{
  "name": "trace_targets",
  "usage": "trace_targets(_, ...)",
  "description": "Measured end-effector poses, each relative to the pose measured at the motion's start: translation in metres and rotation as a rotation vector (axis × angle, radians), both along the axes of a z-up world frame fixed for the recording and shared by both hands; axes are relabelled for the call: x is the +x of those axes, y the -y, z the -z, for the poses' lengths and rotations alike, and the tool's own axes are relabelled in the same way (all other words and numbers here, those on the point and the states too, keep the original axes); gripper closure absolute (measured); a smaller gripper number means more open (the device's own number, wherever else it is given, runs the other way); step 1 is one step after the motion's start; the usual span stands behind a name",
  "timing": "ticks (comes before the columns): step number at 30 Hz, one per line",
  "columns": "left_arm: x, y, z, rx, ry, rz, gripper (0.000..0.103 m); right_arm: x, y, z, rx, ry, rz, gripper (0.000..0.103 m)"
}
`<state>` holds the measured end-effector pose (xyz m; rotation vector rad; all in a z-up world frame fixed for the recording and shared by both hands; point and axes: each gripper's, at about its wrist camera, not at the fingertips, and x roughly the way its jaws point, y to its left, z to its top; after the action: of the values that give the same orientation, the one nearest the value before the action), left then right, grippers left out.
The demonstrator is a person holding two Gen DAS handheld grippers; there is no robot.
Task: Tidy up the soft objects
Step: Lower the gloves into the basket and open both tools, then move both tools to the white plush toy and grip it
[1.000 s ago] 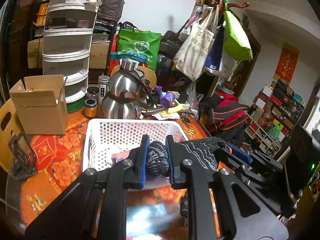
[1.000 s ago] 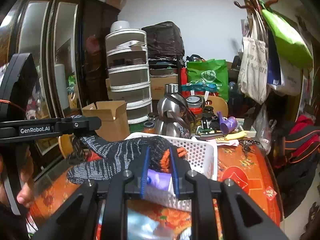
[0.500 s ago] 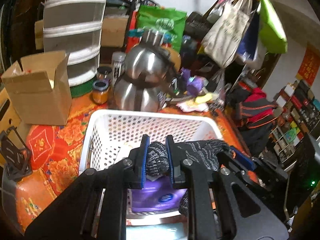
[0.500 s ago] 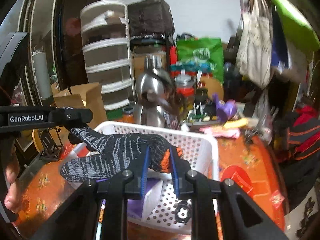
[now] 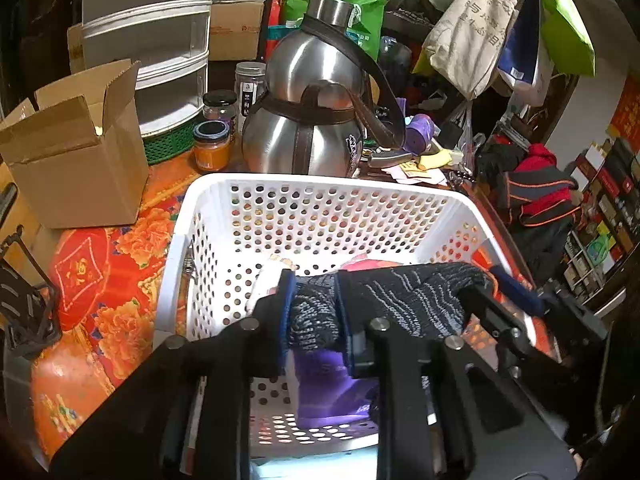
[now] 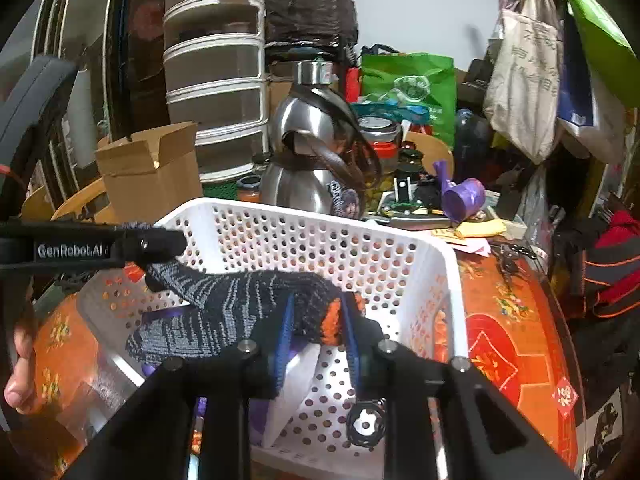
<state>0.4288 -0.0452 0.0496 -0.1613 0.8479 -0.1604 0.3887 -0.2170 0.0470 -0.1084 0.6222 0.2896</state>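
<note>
Your grey knitted glove stretches over the white perforated basket, its fingers between your left hand-held gripper jaws, its orange cuff between your right hand-held gripper jaws; both pairs are opening, pads still touching the knit.

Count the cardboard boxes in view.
2. An open cardboard box stands on the table left of the white basket; a closed one sits behind on the shelf. Clutter may hide others.
</note>
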Motion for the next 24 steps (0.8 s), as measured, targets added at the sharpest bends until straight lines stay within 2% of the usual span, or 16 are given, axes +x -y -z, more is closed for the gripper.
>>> trace_targets(1,-0.001,0.0,0.0,0.006,0.003,-0.002,0.077,-0.001,0.001,0.0,0.0,0.006,0.012,0.064)
trace_targets(2,-0.003,-0.001,0.0,0.012,0.006,-0.004,0.07,-0.003,0.002,0.0,-0.002,0.011,0.024,0.058)
trace_targets(3,-0.005,-0.003,0.001,0.012,0.013,-0.007,0.064,-0.005,0.003,-0.001,0.0,0.021,0.03,0.044)
trace_targets(4,-0.008,-0.005,0.0,0.011,0.02,-0.01,0.047,-0.008,0.005,-0.002,0.002,0.034,0.041,0.032)
trace_targets(5,-0.011,-0.008,-0.001,0.015,0.037,-0.021,0.032,-0.01,0.007,-0.004,0.002,0.044,0.048,0.029)
trace_targets(8,-0.022,-0.013,-0.007,0.032,0.085,-0.04,0.016,-0.015,0.013,-0.007,0.005,0.054,0.064,0.023)
trace_targets(10,-0.026,-0.017,-0.009,0.033,0.097,-0.045,0.014,-0.018,0.017,-0.009,0.004,0.061,0.075,0.017)
trace_targets(15,-0.036,-0.02,-0.009,0.04,0.103,-0.055,0.013,-0.02,0.023,-0.01,0.02,0.041,0.09,0.01)
trace_targets(20,-0.053,-0.022,-0.008,0.047,0.115,-0.069,0.013,-0.031,0.024,-0.013,0.012,0.048,0.088,0.009)
trace_targets(24,-0.073,-0.017,-0.011,0.091,0.136,-0.081,0.013,-0.045,0.024,-0.018,0.021,0.043,0.074,0.009)
